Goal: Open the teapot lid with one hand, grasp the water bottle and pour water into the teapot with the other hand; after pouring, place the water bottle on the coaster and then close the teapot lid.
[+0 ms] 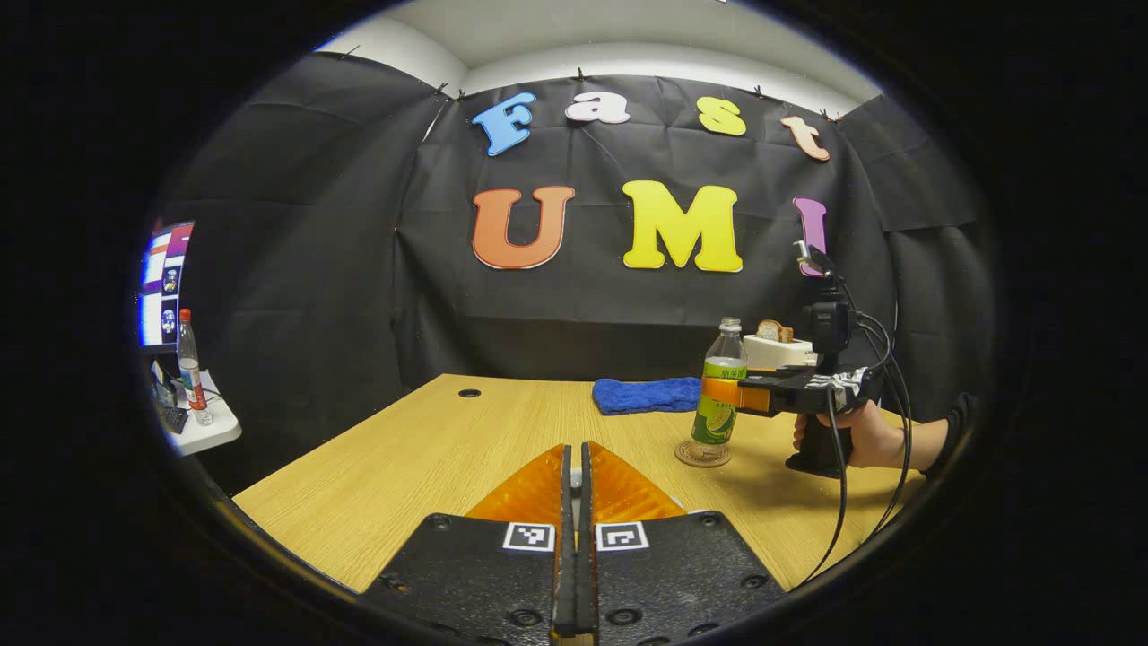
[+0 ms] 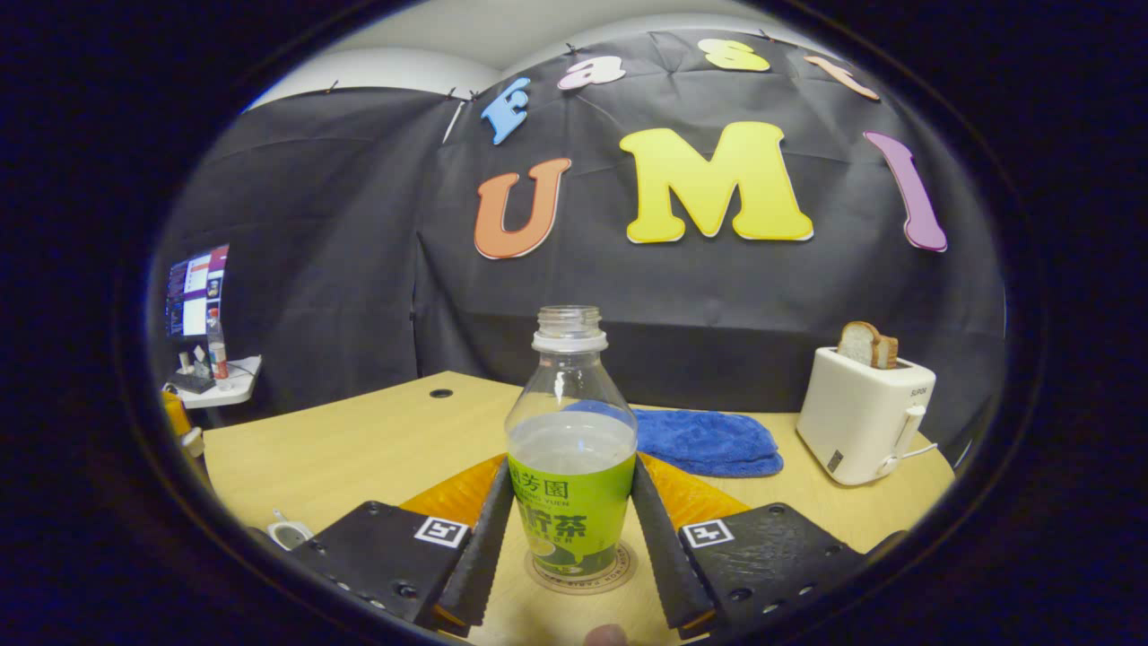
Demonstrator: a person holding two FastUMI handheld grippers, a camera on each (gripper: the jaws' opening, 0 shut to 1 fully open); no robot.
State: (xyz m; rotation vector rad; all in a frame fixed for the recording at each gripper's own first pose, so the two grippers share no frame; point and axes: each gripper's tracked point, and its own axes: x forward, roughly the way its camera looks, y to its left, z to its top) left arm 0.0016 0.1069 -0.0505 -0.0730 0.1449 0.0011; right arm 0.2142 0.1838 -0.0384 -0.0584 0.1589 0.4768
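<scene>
Right gripper (image 2: 574, 547): its two fingers are sitting on both sides of the bottle (image 2: 571, 449), touching its label and holding it.
Bottle: it is standing up straight on the coaster (image 2: 581, 572), with no cap on and water inside.
Left gripper (image 1: 574, 502): its fingers are pressing together with nothing between them, hanging over the table (image 1: 404, 449), away from the bottle.
Behind: a blue cloth (image 2: 704, 441) is lying near a toaster (image 2: 861, 417).

Black tool (image 1: 575, 502) bodies bear square coded markers, screws, looping black cables, perhaps a dark sleeve (image 1: 958, 422).
</scene>
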